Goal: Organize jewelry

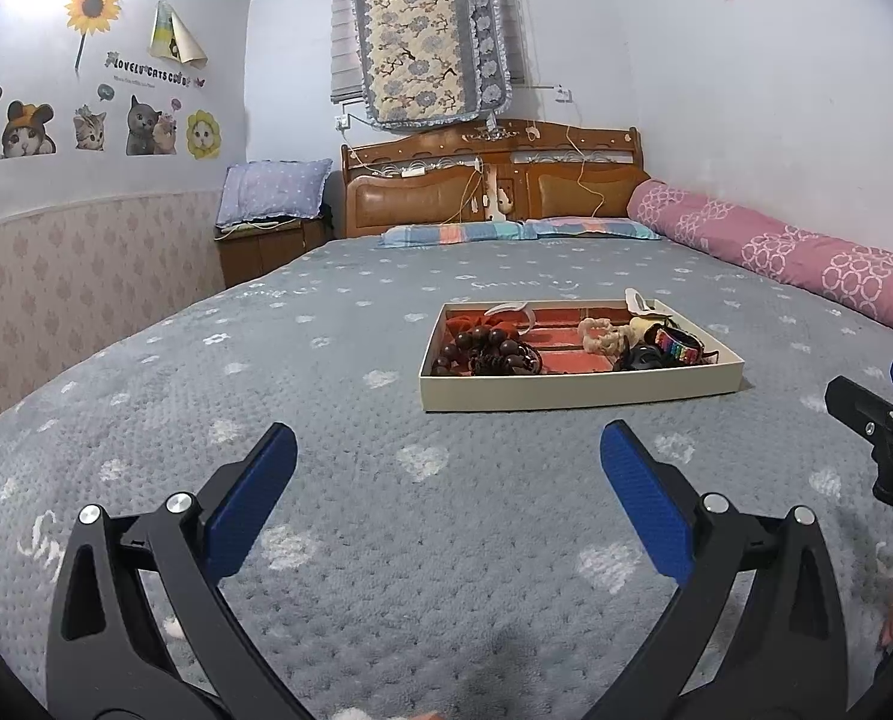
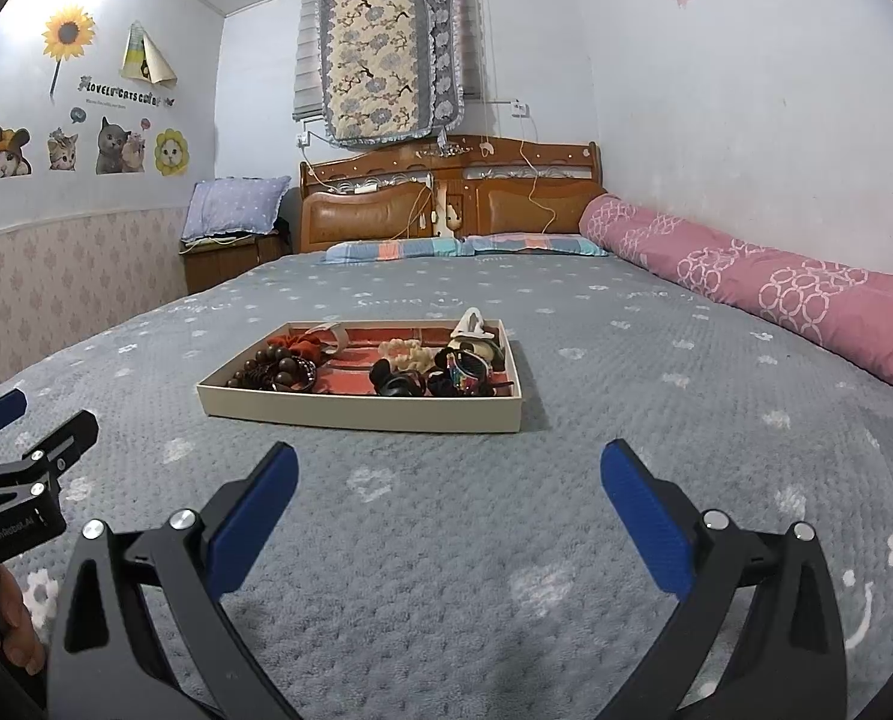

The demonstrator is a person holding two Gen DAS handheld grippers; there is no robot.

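Note:
A shallow beige tray with a red lining sits on the grey bedspread, ahead of both grippers; it also shows in the right wrist view. Inside lie dark wooden bead bracelets at the left, an orange scrunchie, a cream beaded piece in the middle, and black items with a rainbow-striped band at the right. My left gripper is open and empty, low over the bed short of the tray. My right gripper is open and empty, likewise short of the tray.
A rolled pink quilt lies along the bed's right side by the wall. Striped pillows rest against the wooden headboard. A nightstand with a blue pillow stands at the left. The other gripper shows at each view's edge.

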